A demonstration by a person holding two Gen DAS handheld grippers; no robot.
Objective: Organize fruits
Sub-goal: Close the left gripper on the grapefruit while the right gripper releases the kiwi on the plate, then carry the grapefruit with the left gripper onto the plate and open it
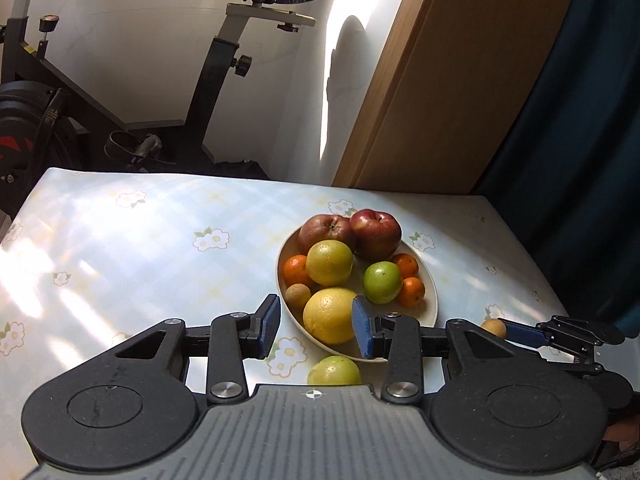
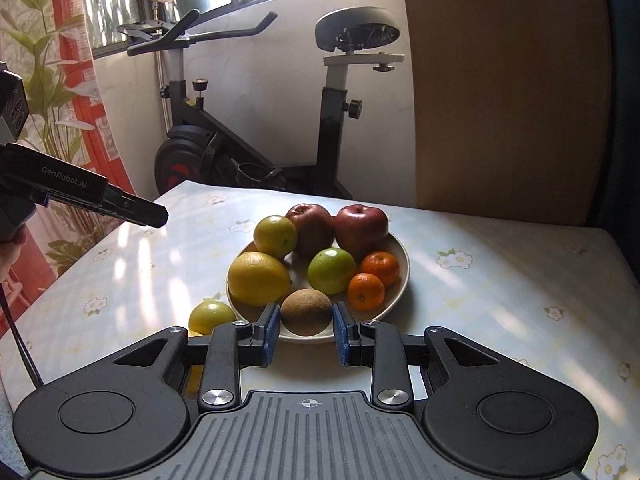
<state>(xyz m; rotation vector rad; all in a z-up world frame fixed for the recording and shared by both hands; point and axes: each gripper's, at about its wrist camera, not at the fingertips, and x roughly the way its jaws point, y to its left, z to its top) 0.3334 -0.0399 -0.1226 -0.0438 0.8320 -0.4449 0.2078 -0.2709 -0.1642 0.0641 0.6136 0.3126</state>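
Right wrist view: right gripper (image 2: 306, 330) clamps a brown kiwi (image 2: 306, 312), raised just in front of the plate (image 2: 402, 276) of fruit, pointing downward. Left gripper (image 1: 316, 326) hangs empty, jaws apart, above the plate's near edge; a yellow-green fruit (image 1: 334, 370) lies on the table (image 1: 120, 240) directly below it.

Both wrist fisheyes look forward and downward along their own fingers, close above the floral-clothed table (image 1: 120, 240). They share the cream oval fruit plate (image 2: 402, 264) and the black exercise bike (image 2: 248, 152) behind.
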